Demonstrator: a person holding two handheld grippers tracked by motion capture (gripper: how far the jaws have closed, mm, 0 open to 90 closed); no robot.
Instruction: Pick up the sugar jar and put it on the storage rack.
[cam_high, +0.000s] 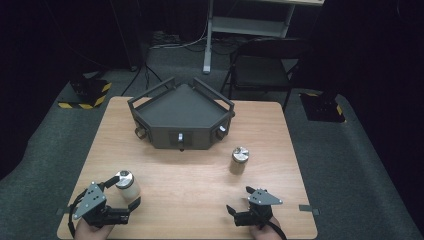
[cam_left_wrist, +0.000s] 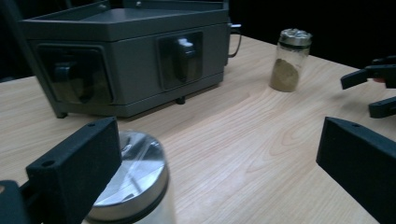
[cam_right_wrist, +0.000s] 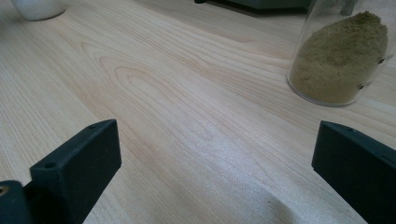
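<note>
A: What is laid out, from the biggest thing down?

B: A wooden table (cam_high: 190, 180) is seen, with a dark grey angular rack (cam_high: 181, 116) set at its far middle. Two small jars are stood nearer: a white-filled jar (cam_high: 127, 185) at the near left, and a jar of brown powder (cam_high: 239, 160) right of centre, well apart from it.

A: How are the tools held?

B: The left gripper (cam_high: 122, 192) is spread wide, with the white-filled jar just beside its left jaw; contact cannot be told, and nothing is clamped. The right gripper (cam_high: 239, 204) is likewise wide open and empty, with the brown jar ahead of it.

A: Which step is judged to be in hand?

B: The approach to the white jar, probably. Next, the jar would need to be centred between the jaws before they are closed gently on its glass body.
</note>
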